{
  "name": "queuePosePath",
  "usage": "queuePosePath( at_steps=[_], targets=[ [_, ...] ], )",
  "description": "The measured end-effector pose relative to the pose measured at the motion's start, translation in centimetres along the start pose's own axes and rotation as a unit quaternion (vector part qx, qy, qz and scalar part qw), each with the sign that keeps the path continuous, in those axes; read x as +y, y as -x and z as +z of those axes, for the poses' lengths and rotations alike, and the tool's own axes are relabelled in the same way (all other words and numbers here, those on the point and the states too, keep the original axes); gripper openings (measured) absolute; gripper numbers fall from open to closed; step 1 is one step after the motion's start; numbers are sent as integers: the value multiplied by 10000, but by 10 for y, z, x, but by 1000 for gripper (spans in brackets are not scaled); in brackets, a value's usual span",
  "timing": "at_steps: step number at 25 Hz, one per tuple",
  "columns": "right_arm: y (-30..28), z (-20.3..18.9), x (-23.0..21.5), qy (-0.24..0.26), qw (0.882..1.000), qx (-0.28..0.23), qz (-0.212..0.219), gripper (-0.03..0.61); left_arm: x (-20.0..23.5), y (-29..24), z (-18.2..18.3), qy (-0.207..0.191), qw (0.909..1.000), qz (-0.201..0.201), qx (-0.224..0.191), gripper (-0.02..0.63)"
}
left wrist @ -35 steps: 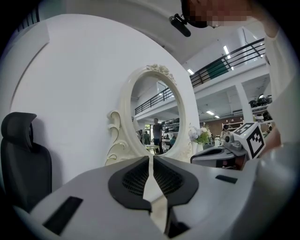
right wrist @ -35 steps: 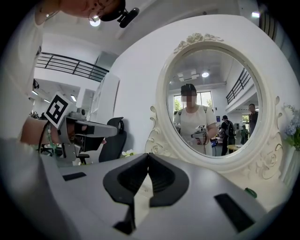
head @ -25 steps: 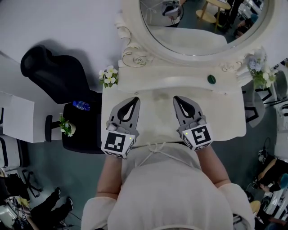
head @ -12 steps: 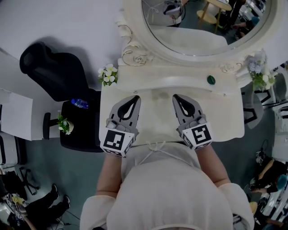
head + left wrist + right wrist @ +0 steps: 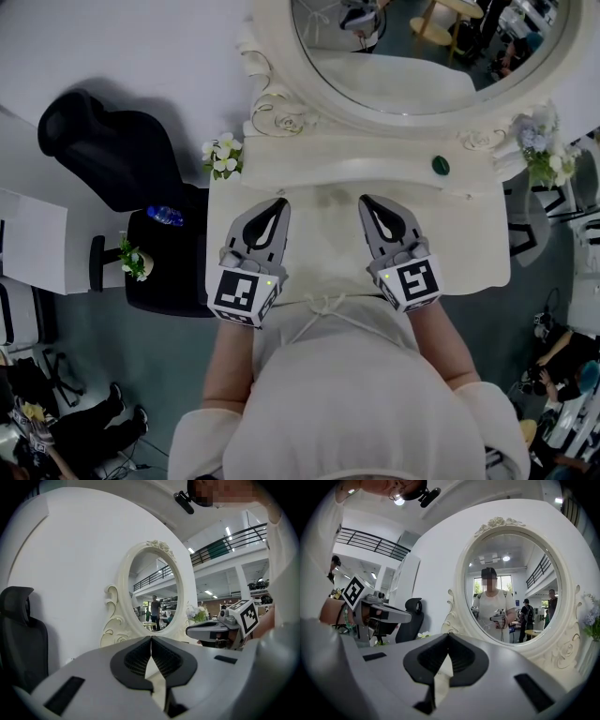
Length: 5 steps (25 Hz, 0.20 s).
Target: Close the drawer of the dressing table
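Observation:
The white dressing table stands below me with its oval mirror at the back. No view shows its drawer; the front edge is hidden by the person's body. My left gripper hovers over the tabletop's left half, its jaws shut with nothing between them. Over the right half, my right gripper is held the same way, shut and empty. Both point level toward the mirror, side by side and apart.
White flowers sit at the table's left back corner, another bunch at the right. A small green object lies on the shelf under the mirror. A black chair and a stool with a blue bottle stand to the left.

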State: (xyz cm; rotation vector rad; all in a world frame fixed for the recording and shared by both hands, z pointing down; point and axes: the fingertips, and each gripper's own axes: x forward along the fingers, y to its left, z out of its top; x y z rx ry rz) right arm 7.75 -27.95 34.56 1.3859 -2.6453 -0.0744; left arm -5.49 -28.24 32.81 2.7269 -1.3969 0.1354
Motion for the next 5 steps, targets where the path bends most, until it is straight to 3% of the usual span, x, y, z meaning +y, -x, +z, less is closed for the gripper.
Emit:
queuePosePath(
  at_steps=[5],
  targets=[
    [-3, -1, 0, -51, 10000, -6, -56, 2, 6, 0, -3, -17, 10000, 61, 63, 20]
  ],
)
